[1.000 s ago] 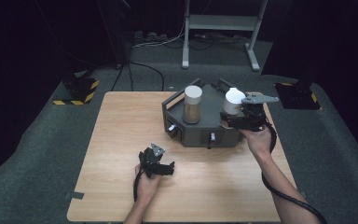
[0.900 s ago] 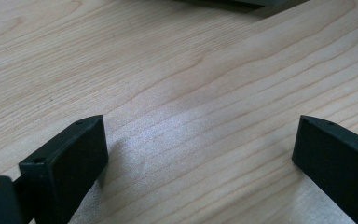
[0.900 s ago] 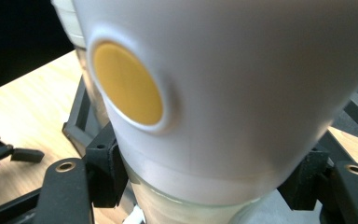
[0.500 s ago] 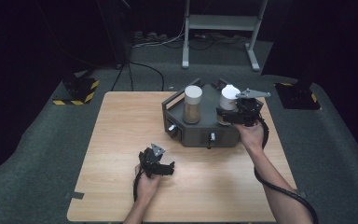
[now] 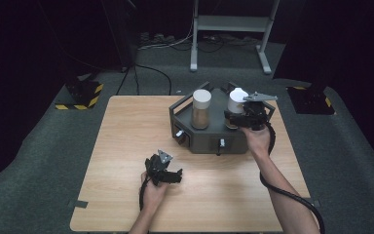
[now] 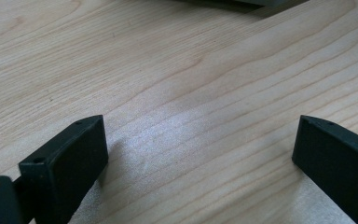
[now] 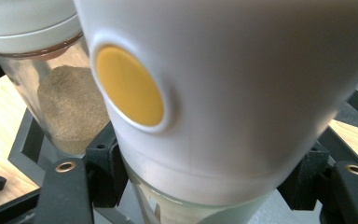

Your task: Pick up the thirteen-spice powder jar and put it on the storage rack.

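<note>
The right tool (image 5: 247,118) is clamped on the white-capped jar (image 5: 235,101), its black jaws pressing the jar's glass body just under the cap, as the right gripper view shows with the cap's round yellow spot (image 7: 129,85) facing the camera. That jar stands at the right side of the dark grey rack (image 5: 209,139), beside a second jar (image 5: 201,108) part-filled with brown powder (upright, in the rack's left place). Judging from this, the grasp is made, but whether the held jar is fully seated in the rack I cannot tell; settling it and letting go seem to be what is left. The left tool (image 5: 164,171) rests idle on the tabletop (image 5: 126,146) with jaws wide apart, well away from the rack
</note>
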`<state>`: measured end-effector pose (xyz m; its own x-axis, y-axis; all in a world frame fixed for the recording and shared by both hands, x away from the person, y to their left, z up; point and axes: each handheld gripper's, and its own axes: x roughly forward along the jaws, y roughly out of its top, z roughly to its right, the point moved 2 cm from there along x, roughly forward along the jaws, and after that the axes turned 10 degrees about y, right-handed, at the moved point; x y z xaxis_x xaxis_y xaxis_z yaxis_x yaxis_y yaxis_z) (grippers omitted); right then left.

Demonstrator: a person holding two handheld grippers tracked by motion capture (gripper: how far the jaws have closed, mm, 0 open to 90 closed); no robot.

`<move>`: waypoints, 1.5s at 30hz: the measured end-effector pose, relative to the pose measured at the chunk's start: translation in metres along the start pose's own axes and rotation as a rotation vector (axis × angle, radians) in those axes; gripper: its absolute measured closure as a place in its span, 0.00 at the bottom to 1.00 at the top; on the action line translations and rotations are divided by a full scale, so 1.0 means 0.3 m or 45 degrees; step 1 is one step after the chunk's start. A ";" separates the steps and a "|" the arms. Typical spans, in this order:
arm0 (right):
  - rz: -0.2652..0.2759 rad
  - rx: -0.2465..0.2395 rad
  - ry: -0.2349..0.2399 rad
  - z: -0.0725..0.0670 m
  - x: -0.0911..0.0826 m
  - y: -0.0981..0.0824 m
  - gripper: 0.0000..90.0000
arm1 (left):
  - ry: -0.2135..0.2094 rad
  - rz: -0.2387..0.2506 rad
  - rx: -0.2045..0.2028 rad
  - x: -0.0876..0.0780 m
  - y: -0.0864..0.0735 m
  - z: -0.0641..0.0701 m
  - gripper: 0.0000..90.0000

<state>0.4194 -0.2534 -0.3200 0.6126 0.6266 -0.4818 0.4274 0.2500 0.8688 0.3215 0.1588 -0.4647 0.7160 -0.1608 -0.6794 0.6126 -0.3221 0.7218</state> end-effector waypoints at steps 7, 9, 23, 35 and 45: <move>0.001 -0.004 -0.003 -0.003 0.016 0.004 0.34 | 0.000 0.000 0.000 0.000 0.000 0.000 0.04; 0.014 -0.008 -0.009 -0.005 0.021 -0.003 0.34 | 0.000 0.000 0.000 0.000 0.000 0.000 0.04; 0.005 0.009 -0.026 0.001 0.045 -0.005 0.34 | 0.000 0.000 0.000 0.000 0.000 0.000 0.04; -0.010 0.002 -0.036 -0.006 0.057 -0.009 0.34 | 0.000 0.000 0.000 0.000 0.000 0.000 0.04; -0.019 -0.041 -0.041 -0.018 0.052 -0.018 0.34 | 0.000 0.000 0.000 0.000 0.000 0.000 0.04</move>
<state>0.4229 -0.2410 -0.3315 0.6275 0.5987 -0.4979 0.4154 0.2835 0.8644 0.3215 0.1587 -0.4647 0.7161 -0.1607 -0.6793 0.6125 -0.3221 0.7219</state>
